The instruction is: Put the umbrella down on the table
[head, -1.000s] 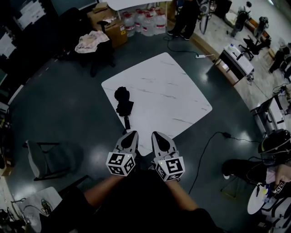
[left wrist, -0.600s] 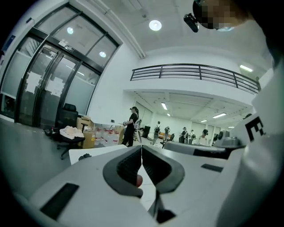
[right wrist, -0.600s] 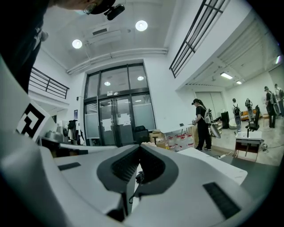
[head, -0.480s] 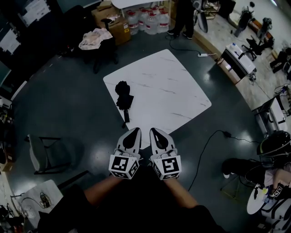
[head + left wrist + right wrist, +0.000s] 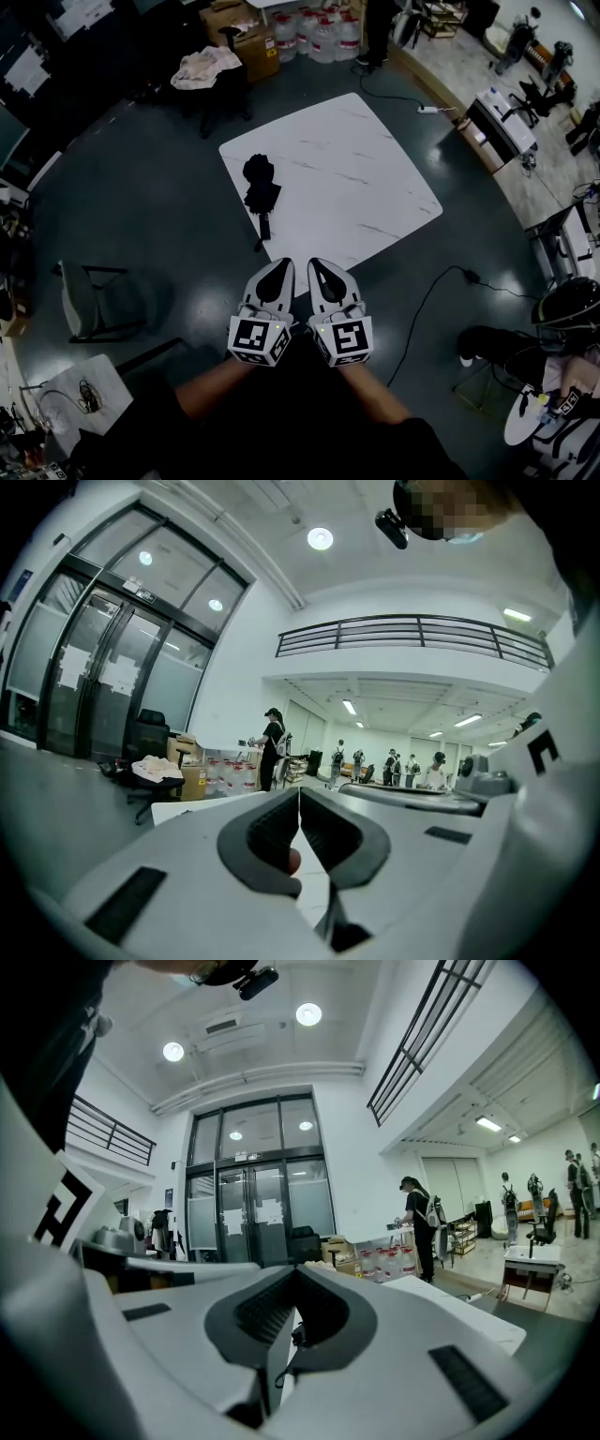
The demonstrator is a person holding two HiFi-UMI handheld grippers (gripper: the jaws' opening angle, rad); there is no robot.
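A black folded umbrella (image 5: 260,187) lies on the left part of the white marble-patterned table (image 5: 366,178), its handle (image 5: 263,228) pointing toward the near edge. Nothing touches it. My left gripper (image 5: 278,271) and right gripper (image 5: 320,269) hover side by side over the table's near corner, close to my body, a short way from the handle end. Both are shut and empty. In the left gripper view the left gripper (image 5: 299,795) has its jaws pressed together, and in the right gripper view the right gripper (image 5: 295,1273) shows its tips meeting.
A folding chair (image 5: 94,300) stands on the dark floor at left. An office chair with a cloth (image 5: 208,67), cardboard boxes (image 5: 246,39) and water bottles (image 5: 323,33) lie beyond the table. A cable (image 5: 441,291) runs right of it, near a seated person (image 5: 562,314).
Both grippers have drawn back slightly from the table and risen a little, staying shut. The umbrella lies where it was.
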